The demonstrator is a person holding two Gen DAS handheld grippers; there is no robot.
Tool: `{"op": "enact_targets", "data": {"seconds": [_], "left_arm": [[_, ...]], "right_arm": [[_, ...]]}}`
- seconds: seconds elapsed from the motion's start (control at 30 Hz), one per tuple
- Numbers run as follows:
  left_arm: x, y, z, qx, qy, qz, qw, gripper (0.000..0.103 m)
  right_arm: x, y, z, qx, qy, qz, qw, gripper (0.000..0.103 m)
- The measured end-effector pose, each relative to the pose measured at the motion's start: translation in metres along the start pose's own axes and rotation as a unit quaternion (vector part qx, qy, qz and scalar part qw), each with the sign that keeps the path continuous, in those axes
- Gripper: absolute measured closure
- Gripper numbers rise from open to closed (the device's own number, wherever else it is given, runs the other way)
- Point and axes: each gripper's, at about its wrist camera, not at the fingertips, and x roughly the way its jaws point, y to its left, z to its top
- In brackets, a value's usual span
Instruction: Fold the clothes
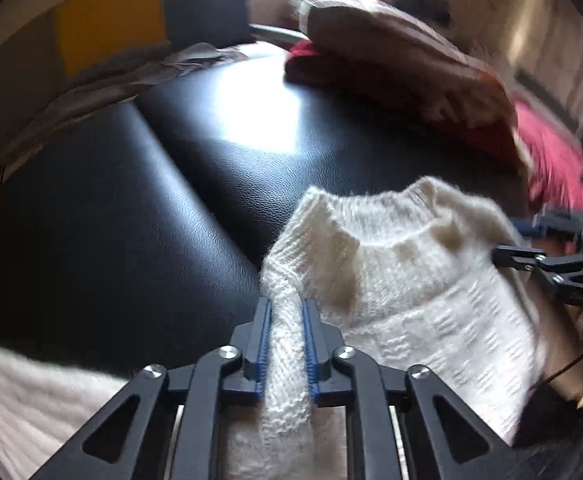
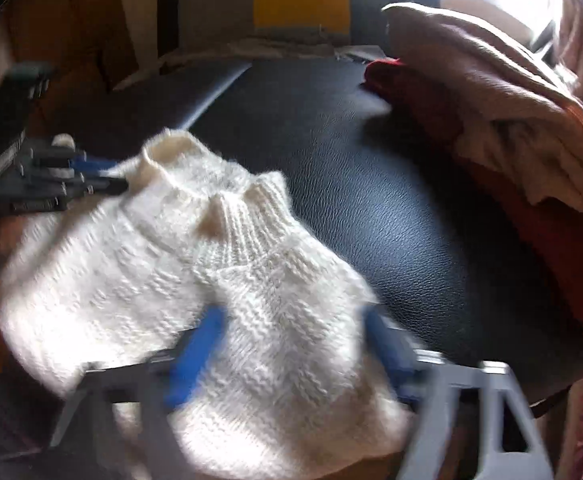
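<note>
A cream knitted sweater [image 1: 403, 280] with a ribbed collar hangs between my two grippers above a black leather seat [image 1: 139, 208]. My left gripper [image 1: 287, 320] is shut on a bunched shoulder of the sweater. My right gripper [image 1: 507, 246] shows at the right edge of the left wrist view, holding the other shoulder. In the right wrist view the sweater [image 2: 219, 272] drapes between the blue pads of my right gripper [image 2: 295, 320], which stand apart and are blurred. The left gripper [image 2: 111, 180] grips the sweater's far shoulder there.
A heap of brown and red clothes [image 1: 403, 68] lies at the back right of the seat and also shows in the right wrist view [image 2: 503, 128]. A yellow and grey cushion [image 1: 107, 20] stands behind the seat. Beige cloth [image 1: 91, 80] lies along the seat's far left.
</note>
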Motion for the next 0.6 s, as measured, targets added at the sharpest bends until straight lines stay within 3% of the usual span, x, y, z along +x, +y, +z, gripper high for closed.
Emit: {"op": "enact_targets", "data": {"seconds": [0.07,0.17,0.23,0.33,0.4,0.43,0.47,0.53,0.6], "left_arm": [[-0.021,0.015,-0.012,-0.065,-0.035,-0.011,0.9972,0.093],[-0.064,0.033,-0.036,-0.155,-0.102,-0.019,0.9825,0.094],[-0.092,0.047,-0.048,-0.187,-0.140,-0.015,0.9723,0.094],[-0.132,0.056,-0.056,-0.209,-0.190,0.010,0.9591,0.095],[-0.154,0.064,-0.050,-0.218,-0.224,0.027,0.9496,0.095],[-0.162,0.068,-0.043,-0.219,-0.239,0.032,0.9453,0.096],[-0.168,0.071,-0.036,-0.217,-0.252,0.044,0.9421,0.103],[-0.175,0.078,-0.019,-0.207,-0.269,0.078,0.9375,0.103],[-0.172,0.094,-0.007,-0.219,-0.274,0.078,0.9331,0.103]], "right_arm": [[0.000,0.005,0.007,0.009,-0.010,0.005,1.000,0.089],[-0.001,0.012,0.018,0.023,-0.024,0.014,0.999,0.090],[-0.001,0.016,0.025,0.032,-0.034,0.019,0.999,0.091],[-0.002,0.025,0.039,0.042,-0.051,0.029,0.997,0.092],[-0.010,0.038,0.064,0.035,-0.076,0.043,0.996,0.099],[-0.012,0.044,0.079,0.032,-0.090,0.050,0.994,0.102],[-0.013,0.050,0.100,0.029,-0.107,0.055,0.992,0.103],[-0.012,0.061,0.139,0.023,-0.132,0.064,0.989,0.103],[-0.011,0.066,0.168,0.022,-0.144,0.061,0.987,0.101]]}}
